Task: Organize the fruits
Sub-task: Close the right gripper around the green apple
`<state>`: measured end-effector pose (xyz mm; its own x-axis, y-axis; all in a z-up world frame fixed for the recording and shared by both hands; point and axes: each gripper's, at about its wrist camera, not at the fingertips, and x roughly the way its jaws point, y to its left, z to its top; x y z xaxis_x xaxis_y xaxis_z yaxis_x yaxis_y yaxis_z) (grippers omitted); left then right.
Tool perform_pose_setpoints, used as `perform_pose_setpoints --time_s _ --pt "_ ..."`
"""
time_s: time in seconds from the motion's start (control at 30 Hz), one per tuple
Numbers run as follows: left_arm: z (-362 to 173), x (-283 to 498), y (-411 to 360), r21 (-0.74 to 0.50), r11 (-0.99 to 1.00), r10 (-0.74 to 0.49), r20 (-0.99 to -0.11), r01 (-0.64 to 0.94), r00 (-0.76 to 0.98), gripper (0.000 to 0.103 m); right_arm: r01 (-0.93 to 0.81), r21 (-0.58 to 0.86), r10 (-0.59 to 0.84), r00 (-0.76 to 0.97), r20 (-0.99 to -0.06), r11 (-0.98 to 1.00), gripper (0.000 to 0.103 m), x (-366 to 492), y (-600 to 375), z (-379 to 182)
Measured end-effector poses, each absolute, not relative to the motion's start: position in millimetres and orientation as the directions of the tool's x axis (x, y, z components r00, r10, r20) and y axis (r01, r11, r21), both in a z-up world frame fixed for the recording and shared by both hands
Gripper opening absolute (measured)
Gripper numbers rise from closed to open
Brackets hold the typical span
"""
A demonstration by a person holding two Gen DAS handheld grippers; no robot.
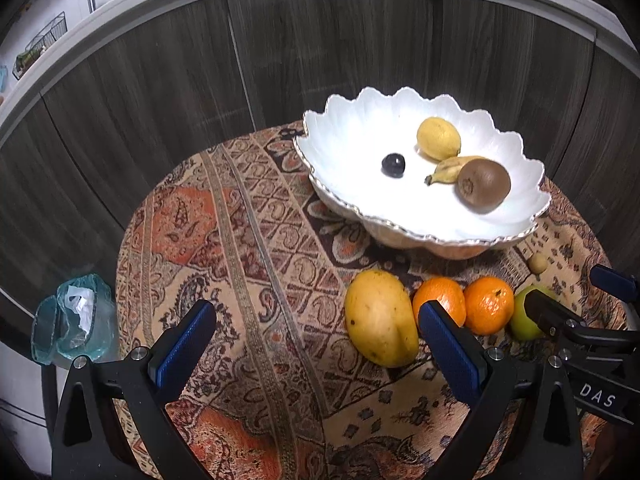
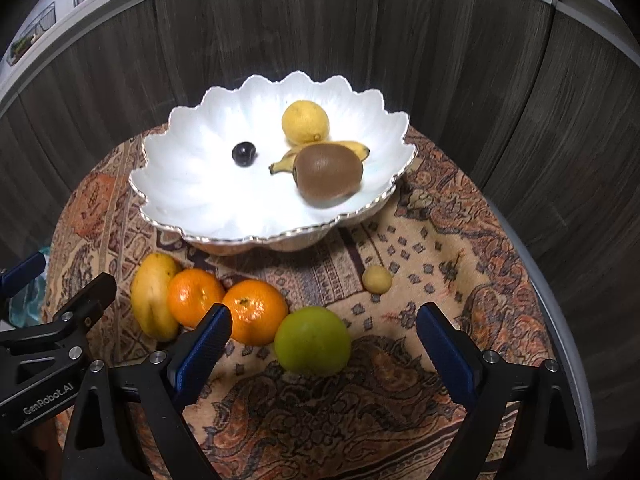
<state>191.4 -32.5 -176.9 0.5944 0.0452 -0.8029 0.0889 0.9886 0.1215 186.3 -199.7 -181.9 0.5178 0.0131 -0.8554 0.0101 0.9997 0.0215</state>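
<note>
On the round table draped with a paisley cloth (image 2: 420, 240), a scalloped white bowl (image 2: 192, 184) sits in the upper middle of the right wrist frame. Inside it lie a lemon (image 2: 305, 122) toward the top, a small banana (image 2: 352, 147) just beneath it, a kiwi (image 2: 328, 176) resting against the banana, and a dark round fruit (image 2: 243, 153) apart to their left.

Below the bowl, a row of fruit lies on the cloth: a mango (image 2: 154, 296) at the left, touching an orange (image 2: 195, 297), which touches a second orange (image 2: 256, 312), with a green apple (image 2: 313, 341) just beside it at lower centre. A small pale round fruit (image 2: 377, 279) sits alone, right of the row.

At the bottom of that frame the right gripper (image 2: 324, 344) has its blue-padded fingers spread wide with nothing between the pads; the apple lies between and just beyond the fingertips, untouched.

From the left wrist view, the left gripper (image 1: 316, 330) is likewise wide open and holds nothing, over bare cloth at lower centre, its right-hand pad in front of the first orange. A crumpled plastic bag (image 1: 76, 316) shows at the lower left, off the table's edge
</note>
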Motion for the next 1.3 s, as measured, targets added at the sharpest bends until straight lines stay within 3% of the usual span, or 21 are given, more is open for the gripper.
perform_pose_setpoints --time_s 0.2,0.63,0.8,1.3 --pt "-189.6 190.1 -35.9 0.128 0.987 0.05 -0.816 0.096 0.576 0.103 0.012 0.038 0.027 0.476 -0.879 0.999 0.076 186.8 -203.4 -203.5" --pt "-199.4 189.9 -41.7 0.126 0.986 0.044 -0.828 0.11 0.558 0.103 -0.04 0.077 0.086 0.46 -0.884 0.996 0.066 184.8 -202.8 -214.7" --pt "-199.5 190.2 -42.8 0.124 0.986 0.042 -0.829 0.111 0.557 0.103 -0.064 0.103 0.121 0.454 -0.883 0.993 0.051 185.6 -203.0 -215.6" --pt "-192.9 187.7 -45.3 0.119 0.986 0.029 -0.821 0.12 0.571 0.103 -0.053 0.107 0.119 0.484 -0.867 0.993 0.05 177.9 -208.0 -203.2"
